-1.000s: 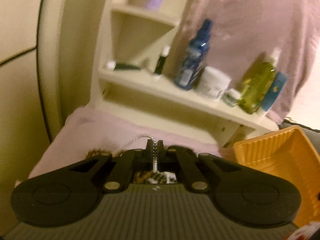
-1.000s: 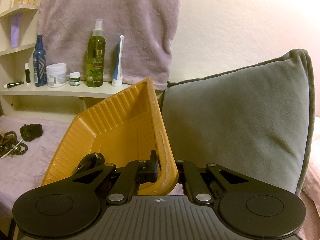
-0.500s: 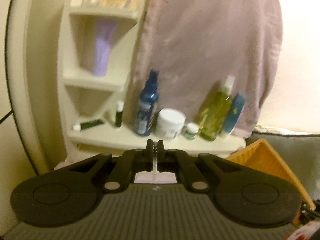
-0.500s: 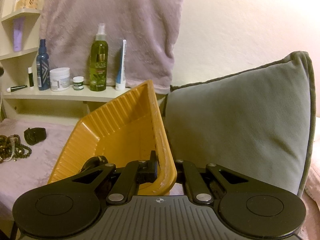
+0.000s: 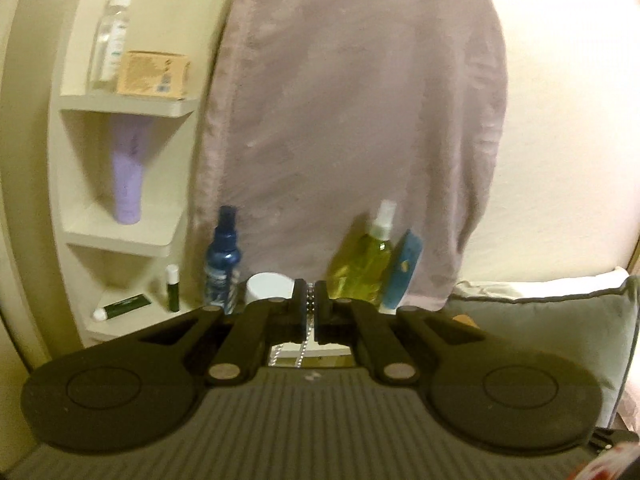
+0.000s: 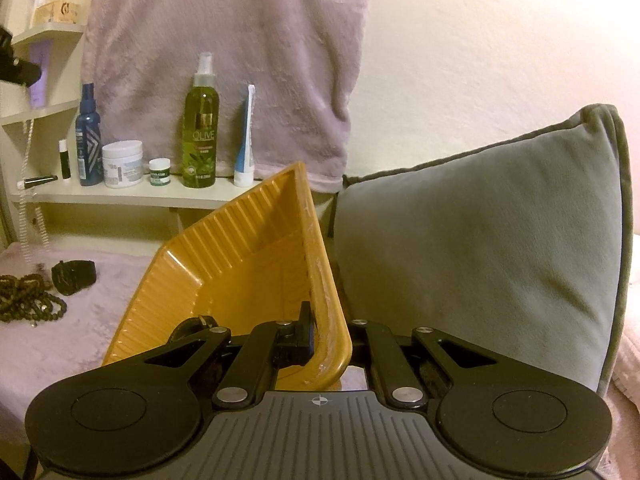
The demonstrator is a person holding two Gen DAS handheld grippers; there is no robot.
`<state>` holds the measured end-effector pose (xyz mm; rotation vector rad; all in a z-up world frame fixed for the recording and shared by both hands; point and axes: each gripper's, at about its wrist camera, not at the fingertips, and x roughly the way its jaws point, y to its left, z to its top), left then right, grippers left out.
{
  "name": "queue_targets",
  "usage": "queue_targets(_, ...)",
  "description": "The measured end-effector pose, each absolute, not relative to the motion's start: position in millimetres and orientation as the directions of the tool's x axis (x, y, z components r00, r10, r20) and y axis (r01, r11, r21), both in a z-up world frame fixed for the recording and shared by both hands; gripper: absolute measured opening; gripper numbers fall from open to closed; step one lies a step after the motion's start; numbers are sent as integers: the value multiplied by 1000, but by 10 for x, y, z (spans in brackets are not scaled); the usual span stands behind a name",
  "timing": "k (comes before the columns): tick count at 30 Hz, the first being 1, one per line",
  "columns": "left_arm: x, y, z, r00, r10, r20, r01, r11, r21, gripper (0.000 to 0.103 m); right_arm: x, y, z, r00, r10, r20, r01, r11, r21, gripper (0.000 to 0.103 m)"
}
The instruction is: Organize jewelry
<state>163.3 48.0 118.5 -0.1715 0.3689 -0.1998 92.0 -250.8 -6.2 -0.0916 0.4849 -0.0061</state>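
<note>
My left gripper [image 5: 308, 300] is shut on a silver bead chain [image 5: 303, 350], which hangs down between its fingers. In the right wrist view the same chain [image 6: 26, 200] dangles at the far left, its lower end close to the pink bedspread [image 6: 100, 320]. My right gripper [image 6: 324, 322] is shut on the near rim of a tilted orange ribbed tray [image 6: 240, 264]. A dark item [image 6: 192, 326] lies in the tray's low corner. Dark bead bracelets [image 6: 28, 300] and a black band [image 6: 74, 276] lie on the bedspread to the left.
A cream shelf [image 6: 120, 196] behind holds a blue bottle [image 6: 88, 136], a white jar [image 6: 122, 164], a green olive spray [image 6: 201, 128] and a tube. A mauve towel [image 5: 352, 120] hangs above it. A grey cushion [image 6: 480, 248] stands right of the tray.
My left gripper has risen with the chain, lifting it off the bedspread; its view swung up from the bedspread to the shelves. The right gripper and tray have stayed put.
</note>
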Motion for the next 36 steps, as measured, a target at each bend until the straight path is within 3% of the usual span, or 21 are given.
queue_targets(5, 1678, 346, 1217, 910, -243, -336, 187, 963, -192, 2, 915, -2503, -61, 885, -24, -465, -17, 996, -83, 6)
queue_targets(14, 1787, 164, 726, 850, -237, -470, 178, 970, -167, 2, 925, -2516, -63, 886, -20, -464, -19, 997, -80, 6)
queue_targets(21, 1794, 283, 553, 844, -160, -513, 122, 987, -107, 2, 919, -2512, -63, 886, -22, -463, -16, 997, -79, 6)
queue_targets(30, 1636, 622, 898, 908, -95, -407, 58, 993, -103, 2, 915, -2514, -69, 887, -23, -462, -17, 997, -82, 6)
queue_targets(36, 1763, 646, 702, 875, -83, -478, 40, 994, -99, 2, 916, -2523, -74, 887, -23, -462, -18, 996, -85, 6)
